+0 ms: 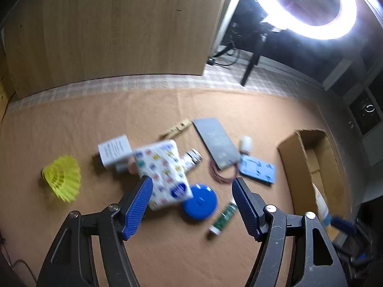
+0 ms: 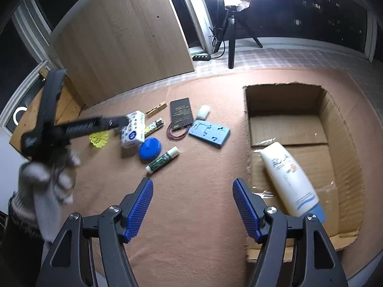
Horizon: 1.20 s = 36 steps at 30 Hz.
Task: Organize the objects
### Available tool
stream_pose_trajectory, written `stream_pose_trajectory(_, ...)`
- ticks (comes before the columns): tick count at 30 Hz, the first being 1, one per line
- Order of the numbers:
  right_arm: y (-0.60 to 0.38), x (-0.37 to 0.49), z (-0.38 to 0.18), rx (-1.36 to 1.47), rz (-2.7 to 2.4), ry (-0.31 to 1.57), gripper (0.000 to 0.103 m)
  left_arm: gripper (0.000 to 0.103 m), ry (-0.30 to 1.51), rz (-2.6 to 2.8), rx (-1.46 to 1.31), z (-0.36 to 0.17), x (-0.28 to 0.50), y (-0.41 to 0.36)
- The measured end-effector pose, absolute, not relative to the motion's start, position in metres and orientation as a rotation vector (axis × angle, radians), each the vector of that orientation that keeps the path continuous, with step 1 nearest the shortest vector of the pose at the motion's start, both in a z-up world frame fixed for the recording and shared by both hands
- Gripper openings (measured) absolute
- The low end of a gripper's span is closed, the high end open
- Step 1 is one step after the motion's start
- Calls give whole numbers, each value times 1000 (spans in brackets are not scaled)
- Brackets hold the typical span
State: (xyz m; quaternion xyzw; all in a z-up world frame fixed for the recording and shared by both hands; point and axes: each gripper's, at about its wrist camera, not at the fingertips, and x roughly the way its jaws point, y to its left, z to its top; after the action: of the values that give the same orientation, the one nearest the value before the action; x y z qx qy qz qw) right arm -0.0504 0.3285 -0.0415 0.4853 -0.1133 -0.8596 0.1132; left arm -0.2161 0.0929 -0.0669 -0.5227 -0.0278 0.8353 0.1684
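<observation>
Left gripper [image 1: 192, 184]: jaws apart, nothing between the pads; hovers above the loose pile, pointing steeply down. Its view is smeared, so placement is hard to judge.
Right gripper [image 2: 192, 184]: jaws apart, empty, over bare mat beside the cardboard box [image 2: 344, 129].
Box contents: one white lotion tube [image 2: 289, 179] lies inside, cap toward the near wall; room left around it.
Still loose on the mat: patterned tissue pack [image 1: 165, 172], blue round lid [image 1: 199, 202], green-labelled lip balm stick [image 1: 222, 218], yellow shuttlecock [image 1: 62, 178], white carton [image 1: 115, 151], lighter [image 1: 191, 159], clothespin [image 1: 177, 129], dark flat card [image 1: 216, 143], light blue tray [image 1: 257, 169], small white cap [image 1: 246, 143], loop of red wire [image 1: 223, 175].
Progress, judged: early; nearly everything remains outside the box.
Risk, crowding: the tissue pack touches the lid and overlaps the lighter and carton; a grip there could drag or scatter neighbours.
Risk, soft pack: squeezed off-centre it may fold and slip out.
Risk, rolling: the balm stick and lighter could roll off if nudged by a finger.
Risk, snag: the wire loop lies against the card and tray; lifting either may pull it along.
Risk, collision: both tools work close together near the box.
</observation>
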Motion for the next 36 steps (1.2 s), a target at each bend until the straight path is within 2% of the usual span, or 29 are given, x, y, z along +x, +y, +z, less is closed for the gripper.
stream_pose_trajectory(8,324,-42,-48,1461,-2521,-340,65,65,-144,2349,-1565,-82,-269,86)
stream_pose_trajectory(13,323,-37,-52,1480,-2524,-331,65,41,-148,2323,-1615,-96,-290,89)
stream_pose_trajectory(22,326,-34,-60,1514,-2507,-355,65,28,-113,2284,-1657,-112,-300,92)
stream_pose_trajectory(36,317,-41,-62,1513,-2469,-340,65,27,-93,2168,-1671,-133,-235,93)
